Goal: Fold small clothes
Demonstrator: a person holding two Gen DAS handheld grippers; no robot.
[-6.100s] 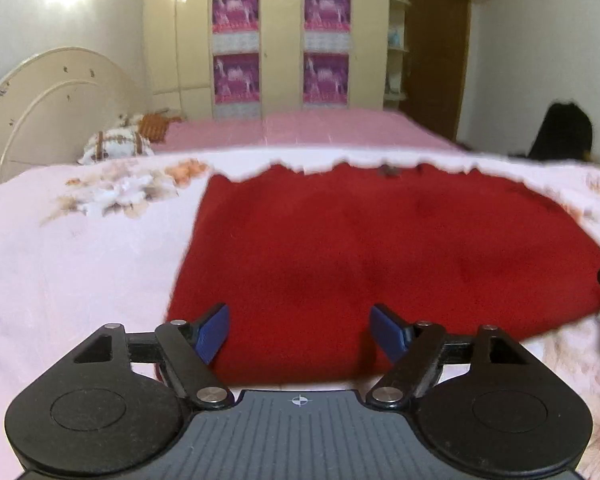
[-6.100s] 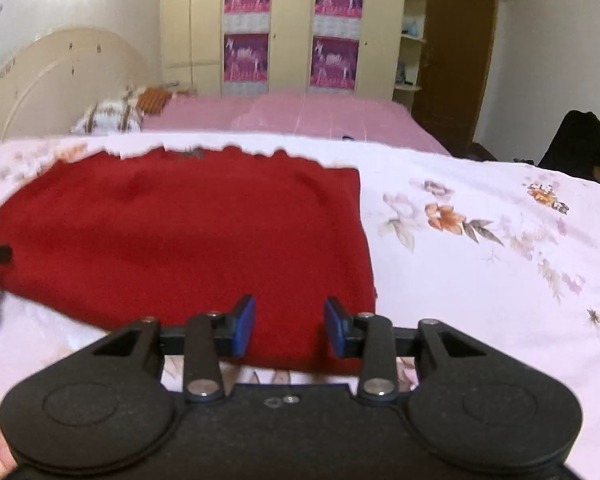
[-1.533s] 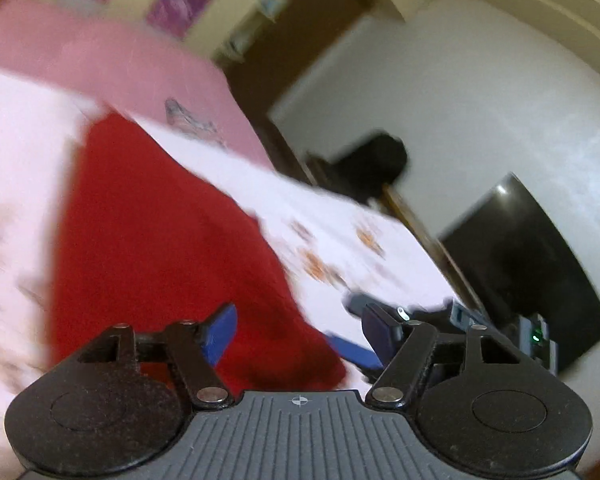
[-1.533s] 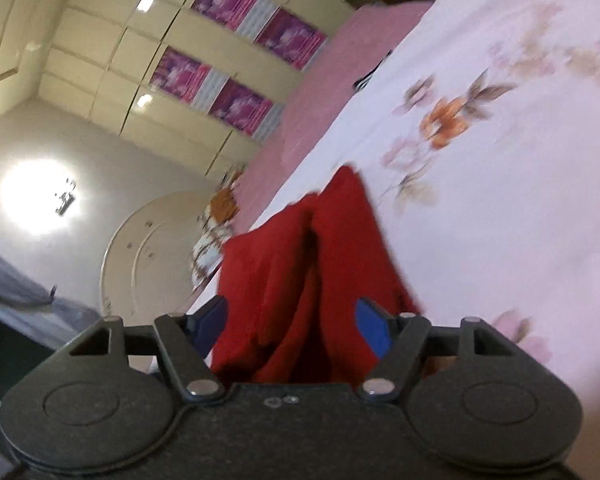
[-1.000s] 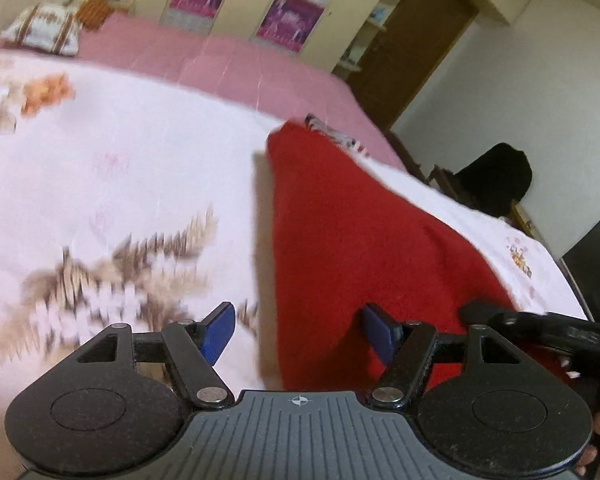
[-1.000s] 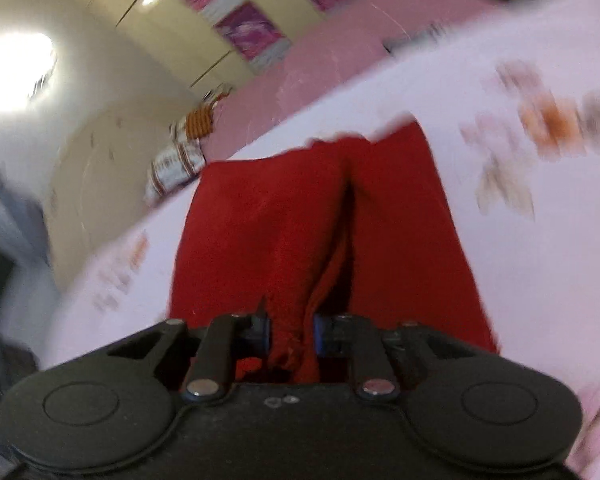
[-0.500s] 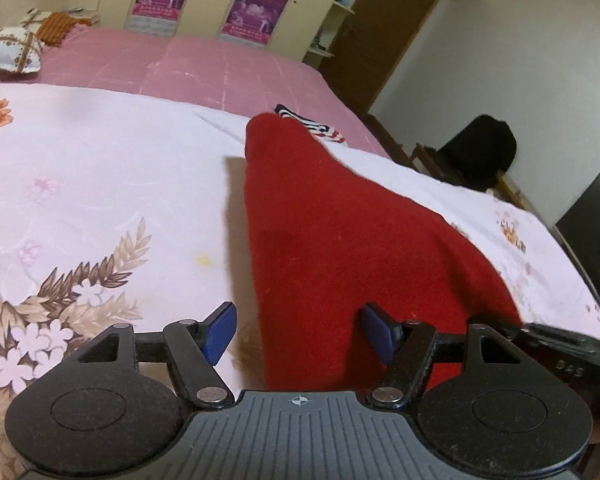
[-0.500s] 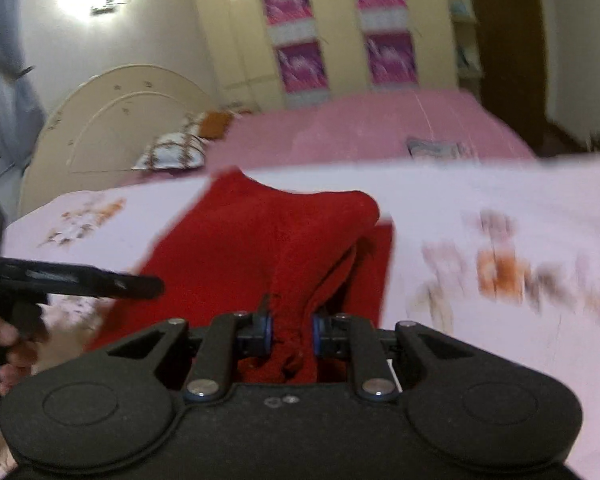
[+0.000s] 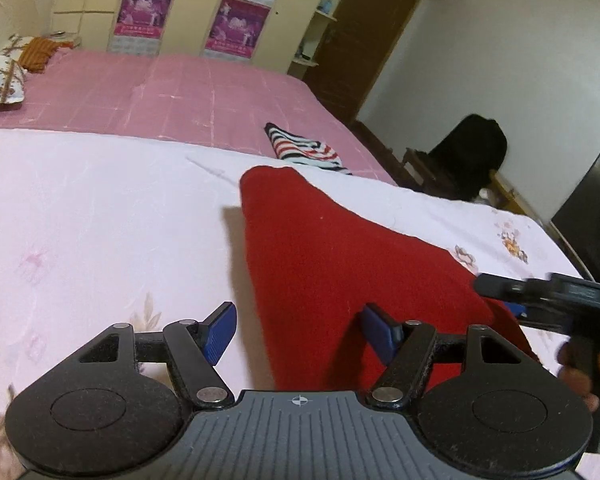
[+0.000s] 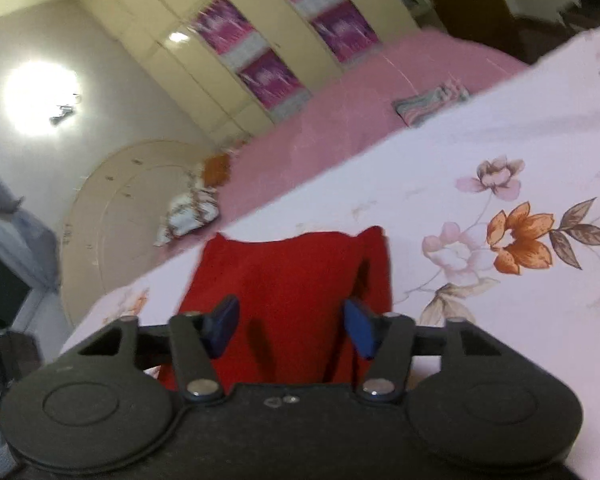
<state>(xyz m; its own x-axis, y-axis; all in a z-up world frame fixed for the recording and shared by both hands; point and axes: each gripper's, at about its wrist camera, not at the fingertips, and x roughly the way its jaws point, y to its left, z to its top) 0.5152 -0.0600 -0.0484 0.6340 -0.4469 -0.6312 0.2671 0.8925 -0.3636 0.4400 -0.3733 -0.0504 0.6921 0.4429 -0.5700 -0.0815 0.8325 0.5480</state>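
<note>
1. Red fleecy folded cloth (image 9: 340, 264) lies on the white floral bedsheet (image 9: 100, 220), stretching ahead of our left tool (image 9: 298, 330).
2. Our left tool gapes wide, gripping nothing.
3. Our right tool (image 10: 290, 330) also gapes, empty, the cloth (image 10: 292, 276) just ahead between its fingers.

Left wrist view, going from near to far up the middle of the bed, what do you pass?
left gripper → red cloth → white floral sheet → striped garment → pink bedspread → wardrobe
</note>
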